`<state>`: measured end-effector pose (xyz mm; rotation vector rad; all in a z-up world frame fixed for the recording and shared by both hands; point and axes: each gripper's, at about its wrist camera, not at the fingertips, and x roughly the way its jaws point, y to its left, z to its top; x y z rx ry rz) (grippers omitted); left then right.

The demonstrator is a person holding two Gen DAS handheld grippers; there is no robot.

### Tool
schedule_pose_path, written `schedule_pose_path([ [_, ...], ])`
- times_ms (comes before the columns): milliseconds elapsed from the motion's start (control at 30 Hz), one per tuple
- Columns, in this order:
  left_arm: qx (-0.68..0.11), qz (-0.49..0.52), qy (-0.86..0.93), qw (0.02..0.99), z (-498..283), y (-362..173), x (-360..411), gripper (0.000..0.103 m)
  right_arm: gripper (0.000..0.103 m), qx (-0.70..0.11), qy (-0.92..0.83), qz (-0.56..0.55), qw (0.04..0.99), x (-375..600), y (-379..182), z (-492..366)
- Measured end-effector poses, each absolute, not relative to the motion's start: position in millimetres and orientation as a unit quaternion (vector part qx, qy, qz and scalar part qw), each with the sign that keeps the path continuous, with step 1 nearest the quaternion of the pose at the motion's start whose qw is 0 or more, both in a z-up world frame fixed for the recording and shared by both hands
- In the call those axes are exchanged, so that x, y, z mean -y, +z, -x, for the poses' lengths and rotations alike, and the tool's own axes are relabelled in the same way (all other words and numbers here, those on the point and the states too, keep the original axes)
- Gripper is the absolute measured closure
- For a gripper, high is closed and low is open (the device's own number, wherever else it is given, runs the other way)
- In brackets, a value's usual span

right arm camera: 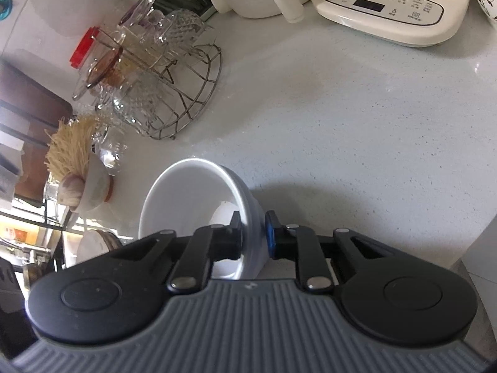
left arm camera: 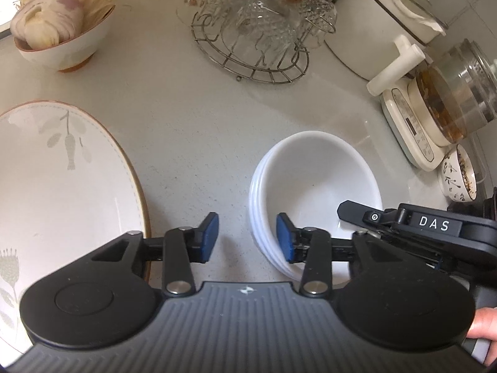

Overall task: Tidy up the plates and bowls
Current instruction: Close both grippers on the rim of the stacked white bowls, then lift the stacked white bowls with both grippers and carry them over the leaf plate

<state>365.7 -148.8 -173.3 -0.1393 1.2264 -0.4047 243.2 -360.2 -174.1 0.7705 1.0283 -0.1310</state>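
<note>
While the right gripper [right arm camera: 253,236] is clamped on the near rim of the stacked white bowls [left arm camera: 313,183] on the countertop [left arm camera: 192,130], the left gripper [left arm camera: 248,237] straddles their left rim, jaws apart

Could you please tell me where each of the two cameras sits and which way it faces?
Left wrist: sits on the left gripper, looking down at the grey counter; its open blue-padded fingers straddle the near rim of the stacked white bowls; the right gripper and a fingertip show at right.
Right wrist: sits on the right gripper, looking down; its jaws are shut on the bowls' rim.
Shared: the stacked bowls, the wire rack of glass cups, the garlic bowl.
</note>
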Motion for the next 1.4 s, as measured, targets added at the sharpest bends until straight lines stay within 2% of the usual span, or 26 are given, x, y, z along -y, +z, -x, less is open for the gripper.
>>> schedule_pose_path([
  [133,-0.567,0.055,-0.197,0.798,-363,-173,156,0.077,0.085,-0.476,-0.063,-0.359,0.801,360,-174,-241],
  [200,-0.572,0.05,-0.203,0.793,-363,-174,160,0.081,0.086,-0.473,-0.062,-0.355,0.804,359,-174,-241],
  [1100,-0.563,0.037,-0.198,0.802,-359,-168,168,0.084,0.085,-0.48,-0.034,-0.359,0.8,367,-177,-239],
  [1400,-0.563,0.064,-0.201,0.799,-350,-157,158,0.084,0.085,-0.477,-0.03,-0.352,0.805,363,-162,-230],
])
